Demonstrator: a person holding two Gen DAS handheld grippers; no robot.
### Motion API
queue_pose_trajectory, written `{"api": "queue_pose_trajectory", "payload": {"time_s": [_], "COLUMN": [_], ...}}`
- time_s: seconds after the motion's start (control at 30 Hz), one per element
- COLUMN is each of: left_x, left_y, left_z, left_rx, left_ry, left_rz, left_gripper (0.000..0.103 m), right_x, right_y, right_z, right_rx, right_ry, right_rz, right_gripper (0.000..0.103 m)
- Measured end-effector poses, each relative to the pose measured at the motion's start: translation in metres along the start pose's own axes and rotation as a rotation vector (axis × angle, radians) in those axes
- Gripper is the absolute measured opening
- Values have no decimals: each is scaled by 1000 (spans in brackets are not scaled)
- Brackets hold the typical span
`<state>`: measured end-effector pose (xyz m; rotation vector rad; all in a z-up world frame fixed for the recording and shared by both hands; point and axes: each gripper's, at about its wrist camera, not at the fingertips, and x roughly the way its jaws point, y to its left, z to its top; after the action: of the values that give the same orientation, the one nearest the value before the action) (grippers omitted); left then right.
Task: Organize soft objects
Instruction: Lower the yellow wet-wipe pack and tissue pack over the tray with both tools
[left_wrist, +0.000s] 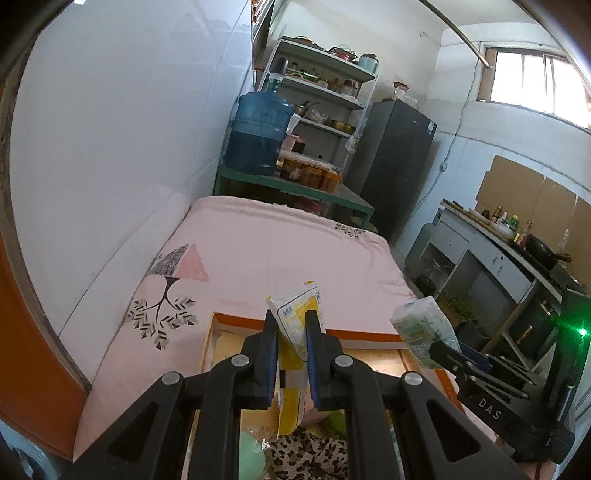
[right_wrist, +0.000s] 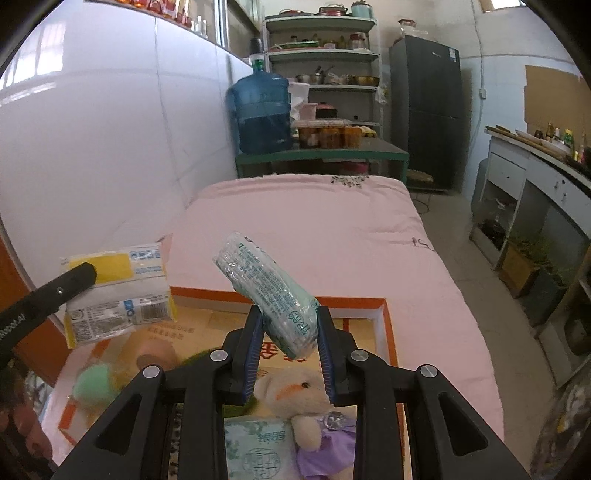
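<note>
Yellow-and-white tissue pack pinched between the blue pads of the left gripper, standing on edge in the left wrist view, long axis running up and away past the fingertips, upper end tipped a little to the right. From the right wrist view, same pack seen broadside, long axis roughly level, yellow panel on top, barcode face below, with one black finger of the left gripper lying across its near end.

Green-printed tissue pack clamped in the right gripper, long axis slanting from lower right at the pads up and to the left, free end well beyond the fingertips. In the left wrist view, this pack out to the right, tilted, with the right gripper coming in from the lower right.

Both grippers angled downward and forward over the orange-rimmed box on the pink bedspread. Left jaws drawn nearly together, squeezing the thin edge of the yellow pack; right jaws somewhat wider, pressed on the sides of the green pack.

Below the right gripper, inside the box: a cream plush bear in a purple dress, and another green-printed tissue pack just beside it. Further left, a blurred pale green soft ball. Below the left gripper, a leopard-print cloth.
</note>
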<state>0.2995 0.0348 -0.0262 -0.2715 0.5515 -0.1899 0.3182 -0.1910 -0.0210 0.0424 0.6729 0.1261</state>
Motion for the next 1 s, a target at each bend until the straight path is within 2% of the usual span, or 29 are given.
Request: {"api": "queue_pose_trajectory", "payload": {"time_s": [0.27, 1.0], "left_x": [10, 27], "left_y": [-1, 12], "left_z": [-4, -12], "left_rx": [34, 25], "left_ry": [36, 89], "left_rz": [60, 91], "left_gripper": [14, 14], "right_x": [14, 34], "right_y": [-2, 10], "right_z": [-4, -14], "right_rx": [-9, -68], "right_ry": [52, 106], "right_rz": [-24, -52], "right_gripper": [29, 29]}}
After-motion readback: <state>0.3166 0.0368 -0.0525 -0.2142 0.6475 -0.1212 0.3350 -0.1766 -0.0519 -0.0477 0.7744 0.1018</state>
